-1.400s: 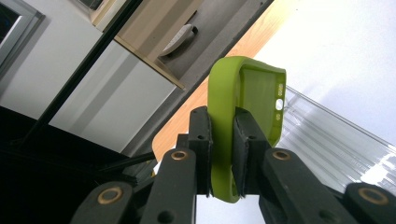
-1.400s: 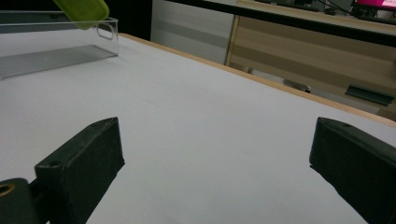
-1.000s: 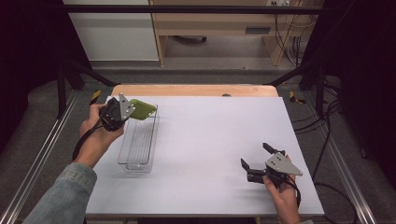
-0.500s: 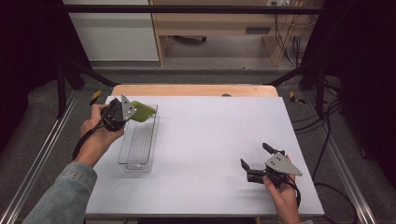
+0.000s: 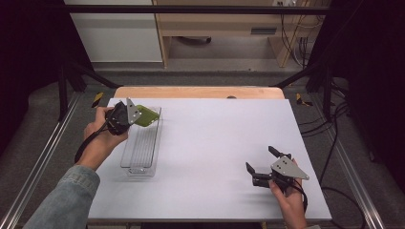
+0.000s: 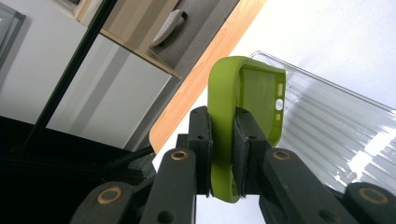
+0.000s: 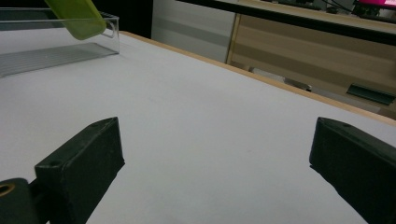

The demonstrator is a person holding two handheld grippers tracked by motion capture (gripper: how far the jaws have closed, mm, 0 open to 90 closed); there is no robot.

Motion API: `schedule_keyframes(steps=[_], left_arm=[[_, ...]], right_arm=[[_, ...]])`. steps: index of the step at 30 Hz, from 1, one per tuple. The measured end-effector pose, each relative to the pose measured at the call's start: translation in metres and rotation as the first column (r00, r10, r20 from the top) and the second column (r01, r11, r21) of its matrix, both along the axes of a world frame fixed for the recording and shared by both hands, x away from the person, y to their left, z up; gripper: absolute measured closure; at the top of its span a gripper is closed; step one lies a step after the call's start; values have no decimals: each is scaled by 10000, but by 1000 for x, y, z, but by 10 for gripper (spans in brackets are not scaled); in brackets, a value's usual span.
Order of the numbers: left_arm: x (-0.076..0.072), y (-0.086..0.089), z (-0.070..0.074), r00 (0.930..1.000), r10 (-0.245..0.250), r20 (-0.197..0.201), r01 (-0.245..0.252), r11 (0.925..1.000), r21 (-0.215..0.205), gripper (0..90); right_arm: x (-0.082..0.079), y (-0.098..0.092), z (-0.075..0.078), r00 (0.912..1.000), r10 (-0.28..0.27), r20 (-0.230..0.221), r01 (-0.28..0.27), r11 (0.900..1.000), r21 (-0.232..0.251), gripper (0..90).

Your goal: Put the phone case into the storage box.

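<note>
phone case (image 6: pixel 243 93): showing a bright yellow-green all over, plain, with no print
tray (image 5: pixel 142 148): looking clear and colourless, its floor showing fine parallel ribs that are catching white glints
surface (image 5: pixel 215 143): showing a flat pale grey-white, with a light wood-coloured strip running along its far edge
left tongs (image 6: pixel 223 154): showing matt black jaws, with brass-coloured rings at the pivots
right tongs (image 5: pixel 260 162): showing black jaws, with a pale grey three-cornered plate on top
sleeve (image 5: pixel 67 200): showing faded blue denim
floor (image 5: pixel 215 78): showing dull grey
cabinet (image 5: pixel 114 40): showing a plain white front
</note>
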State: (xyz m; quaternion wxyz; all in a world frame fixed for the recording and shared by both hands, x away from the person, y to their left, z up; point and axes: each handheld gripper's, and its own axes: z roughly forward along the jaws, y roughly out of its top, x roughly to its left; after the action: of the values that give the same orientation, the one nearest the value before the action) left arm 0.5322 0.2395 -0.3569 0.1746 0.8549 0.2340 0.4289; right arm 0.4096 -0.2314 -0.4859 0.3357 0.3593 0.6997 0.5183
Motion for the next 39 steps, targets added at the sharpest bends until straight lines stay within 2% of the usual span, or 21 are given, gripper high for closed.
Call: schedule_keyframes(steps=[28, 36, 39], left_arm=[[7, -5, -2, 9995, -146, -294, 163, 9980, 613, 791], [9, -6, -4, 9993, -134, -359, 156, 9980, 614, 790], [10, -6, -6, 9990, -195, -414, 227, 9967, 783, 790]], right_arm=[[0, 0, 0, 10000, 34, -5, -34, 10000, -3, 30], [0, 0, 0, 10000, 57, -4, -57, 10000, -8, 29], [0, -1, 0, 10000, 46, -3, -46, 10000, -17, 29]])
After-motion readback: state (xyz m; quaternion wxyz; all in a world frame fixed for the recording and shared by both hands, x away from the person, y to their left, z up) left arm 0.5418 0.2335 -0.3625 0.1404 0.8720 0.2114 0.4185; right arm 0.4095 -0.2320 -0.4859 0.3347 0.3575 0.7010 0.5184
